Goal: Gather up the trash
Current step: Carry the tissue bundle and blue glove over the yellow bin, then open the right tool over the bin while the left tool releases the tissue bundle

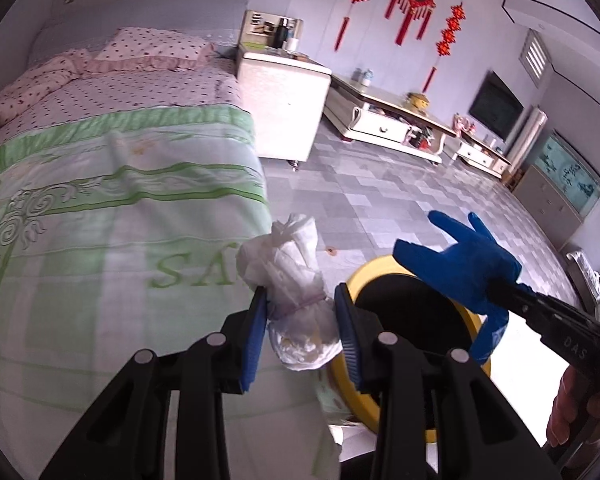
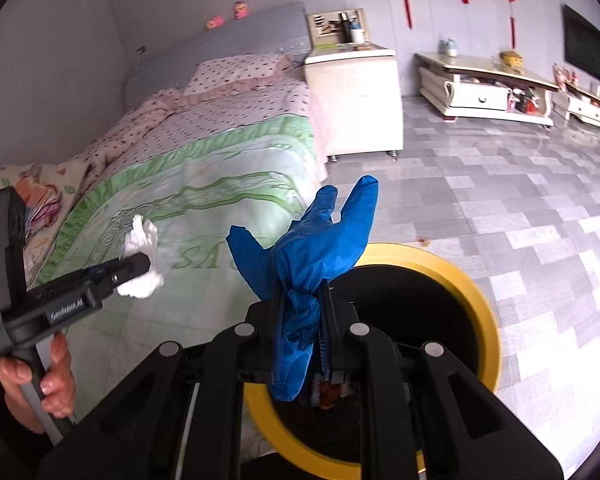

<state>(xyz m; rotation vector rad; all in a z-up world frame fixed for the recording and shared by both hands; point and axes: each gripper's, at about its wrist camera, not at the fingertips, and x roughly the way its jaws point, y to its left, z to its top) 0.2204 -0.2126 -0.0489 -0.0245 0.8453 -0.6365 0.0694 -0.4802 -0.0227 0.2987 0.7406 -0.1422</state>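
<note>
Beside the bed [image 1: 100,208], right tongs [image 2: 302,312] pinch a blue glove [image 2: 312,248] directly above the yellow-rimmed bin [image 2: 476,280]; left tongs [image 1: 300,320] clamp a white wad [image 1: 296,292] just short of its rim, over the bed's edge.

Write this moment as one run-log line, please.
left claw: grips white wad | right claw: grips blue glove | yellow-rimmed bin: below

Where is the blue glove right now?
The blue glove is clamped in the right gripper, held above the near rim of the yellow-rimmed bin beside the bed; the left wrist view shows it at right, over the bin.
</note>
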